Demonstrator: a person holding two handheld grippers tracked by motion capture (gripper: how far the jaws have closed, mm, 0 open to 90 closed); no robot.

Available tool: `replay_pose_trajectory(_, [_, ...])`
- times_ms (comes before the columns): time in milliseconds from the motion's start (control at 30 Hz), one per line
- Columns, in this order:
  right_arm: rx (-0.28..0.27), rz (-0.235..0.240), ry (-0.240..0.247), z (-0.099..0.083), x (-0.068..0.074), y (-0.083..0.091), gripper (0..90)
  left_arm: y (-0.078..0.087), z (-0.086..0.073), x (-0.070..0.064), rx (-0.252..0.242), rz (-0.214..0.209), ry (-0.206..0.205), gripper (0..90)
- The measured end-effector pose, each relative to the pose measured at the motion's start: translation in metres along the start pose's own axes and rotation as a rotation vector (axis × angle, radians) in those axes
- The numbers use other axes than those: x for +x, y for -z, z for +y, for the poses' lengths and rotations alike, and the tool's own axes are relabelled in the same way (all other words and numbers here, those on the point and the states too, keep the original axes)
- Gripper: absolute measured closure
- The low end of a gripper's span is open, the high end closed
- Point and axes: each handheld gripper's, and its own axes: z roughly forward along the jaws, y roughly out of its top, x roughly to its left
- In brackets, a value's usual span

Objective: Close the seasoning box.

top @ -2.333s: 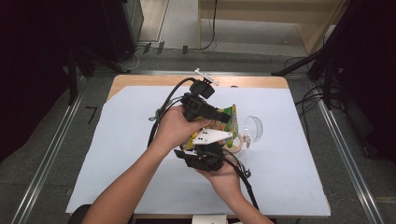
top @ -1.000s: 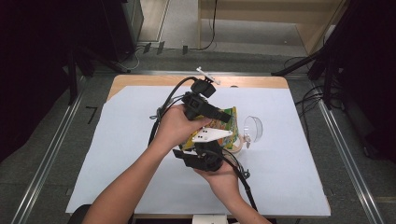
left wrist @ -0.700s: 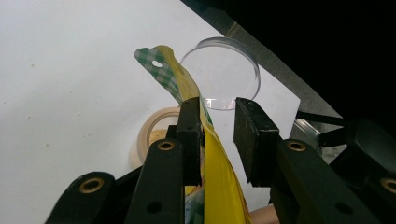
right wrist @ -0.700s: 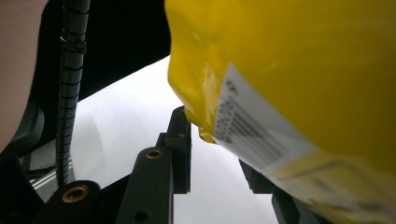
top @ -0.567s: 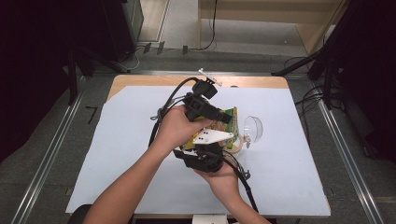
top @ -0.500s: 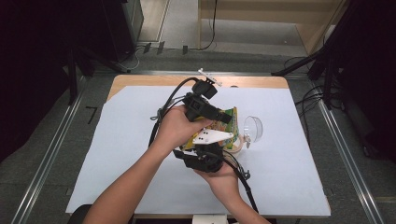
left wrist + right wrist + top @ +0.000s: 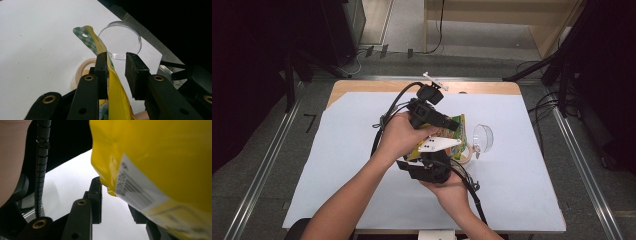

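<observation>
In the right gripper view, we find the yellow packet [image 7: 160,157] cut off at the top and right edges, hiding one of the jaws. From the high view, hands cover most of the packet [image 7: 452,131]; its print is illegible.

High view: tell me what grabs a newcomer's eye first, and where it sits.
The yellow snack bag stands out most, held up near the middle of the white sheet between the left gripper and the right gripper. Just right of it, a clear round lid stands on edge, tilted. In the left gripper view, the bag's green checked top rises between the jaws, over a round container on the sheet.
</observation>
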Motion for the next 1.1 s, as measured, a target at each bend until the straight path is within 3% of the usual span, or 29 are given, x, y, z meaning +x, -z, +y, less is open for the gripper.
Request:
replay_pose_trajectory(333, [0.004, 0.004, -0.015, 0.001, -0.002, 0.003, 68.0, -0.002, 0.003, -0.001, 0.008, -0.006, 0.009, 72.9])
replay_pose_trajectory(833, [0.033, 0.003, -0.027, 0.009, -0.005, 0.001, 68.3, -0.001, 0.009, 0.012, 0.02, -0.039, 0.049, 72.6])
replay_pose_trajectory(1100, [0.013, 0.003, -0.041, 0.011, -0.009, 0.002, 67.4, -0.005, 0.017, 0.011, 0.046, -0.028, 0.036, 72.7])
